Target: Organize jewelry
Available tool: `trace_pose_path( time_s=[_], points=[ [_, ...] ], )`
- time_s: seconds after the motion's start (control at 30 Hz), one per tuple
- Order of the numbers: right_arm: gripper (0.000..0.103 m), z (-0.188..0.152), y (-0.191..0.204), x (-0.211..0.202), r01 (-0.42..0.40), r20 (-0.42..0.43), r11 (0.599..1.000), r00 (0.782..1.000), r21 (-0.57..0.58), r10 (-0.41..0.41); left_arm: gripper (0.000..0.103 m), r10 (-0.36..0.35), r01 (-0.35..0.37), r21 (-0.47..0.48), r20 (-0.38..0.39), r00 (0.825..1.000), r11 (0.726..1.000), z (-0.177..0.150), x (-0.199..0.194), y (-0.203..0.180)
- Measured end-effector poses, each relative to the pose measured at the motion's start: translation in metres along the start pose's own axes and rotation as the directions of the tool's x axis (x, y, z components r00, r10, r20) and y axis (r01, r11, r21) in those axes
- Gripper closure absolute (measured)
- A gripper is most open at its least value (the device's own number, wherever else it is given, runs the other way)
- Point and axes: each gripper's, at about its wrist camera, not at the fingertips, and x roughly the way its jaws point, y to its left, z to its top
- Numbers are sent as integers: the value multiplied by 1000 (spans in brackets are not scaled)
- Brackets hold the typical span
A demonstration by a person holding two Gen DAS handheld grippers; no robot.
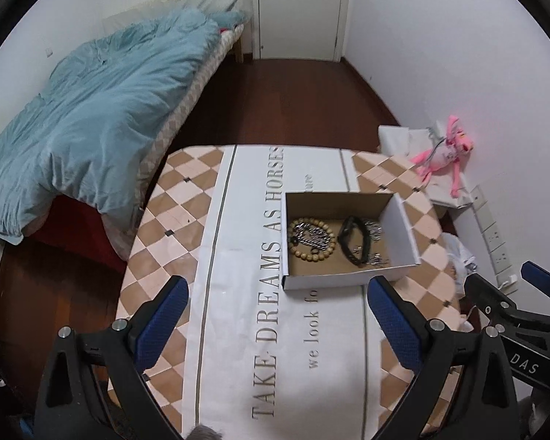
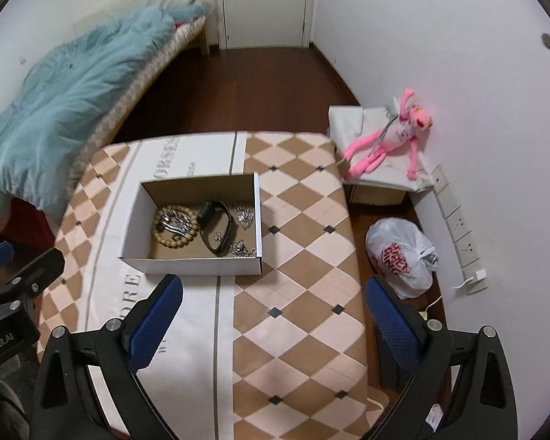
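Observation:
An open cardboard box (image 1: 322,281) (image 2: 187,266) stands on the checkered table (image 1: 161,227) (image 2: 304,220). Inside lie a wooden bead bracelet (image 1: 313,253) (image 2: 165,236), a silver chain (image 1: 313,236) (image 2: 176,222), a black band (image 1: 353,240) (image 2: 212,229) and small silver pieces (image 1: 375,258) (image 2: 243,214). My left gripper (image 1: 278,315) is open and empty, above the table in front of the box. My right gripper (image 2: 275,311) is open and empty, in front of the box and to its right. Each gripper shows at the edge of the other's view.
A white runner with lettering (image 1: 275,330) covers the table's middle. A bed with a blue duvet (image 1: 91,110) stands left. A pink plush toy (image 2: 388,139) lies on a white box by the right wall, with a white plastic bag (image 2: 403,256) on the floor.

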Motion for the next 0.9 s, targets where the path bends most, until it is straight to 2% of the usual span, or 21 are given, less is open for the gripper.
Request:
trace_pose_path(
  time_s=[0.17,0.3,0.47,0.7,0.9],
  points=[
    [2,-10,-4,-52,-10,63,1000,998,11,9,3,-4,4,5,63,998,1000,-5,-46,-2],
    [2,-17,-5,-91,-9,116,1000,993,10,8,3,34,-34,-1,82,996,999,-10,-75,-1],
    [2,-23,-5,-132,-6,173,1000,985,8,5,3,31,-29,-19,109,994,999,-19,-108,3],
    [0,-32,-3,-167,-18,206,1000,978,1,18,3,17,-14,-17,131,991,1000,-29,-139,2],
    [0,-40,-2,-182,-10,216,1000,976,-6,12,3,10,-10,-4,127,992,1000,-34,-148,-2]
  ],
)
